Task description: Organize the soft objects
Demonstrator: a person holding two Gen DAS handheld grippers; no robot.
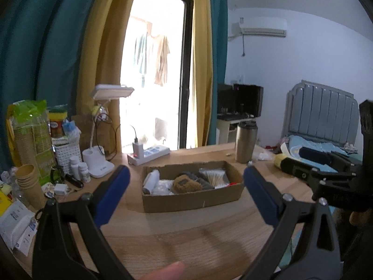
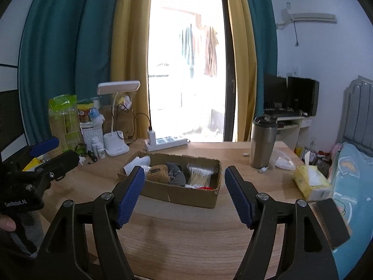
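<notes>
A shallow cardboard box (image 1: 193, 200) (image 2: 181, 193) sits mid-desk. It holds a brown fuzzy item (image 1: 185, 183) (image 2: 158, 173), a grey knit item (image 1: 202, 180) (image 2: 177, 175), a white roll (image 1: 151, 179) (image 2: 138, 162) and a bag of cotton swabs (image 1: 214, 175) (image 2: 200, 175). My left gripper (image 1: 186, 175) is open and empty, in front of the box. My right gripper (image 2: 184, 175) is open and empty, also in front of the box. The right gripper's body shows at the right edge of the left wrist view (image 1: 326, 175).
A steel tumbler (image 1: 246, 141) (image 2: 263, 141), power strip (image 1: 149, 154) (image 2: 166, 142) and white desk lamp (image 1: 100, 163) (image 2: 115, 144) stand behind the box. Paper cups (image 1: 28, 184), bottles and packets crowd the left. A tissue pack (image 2: 312, 182) lies right. A bed (image 1: 326, 144) is beyond.
</notes>
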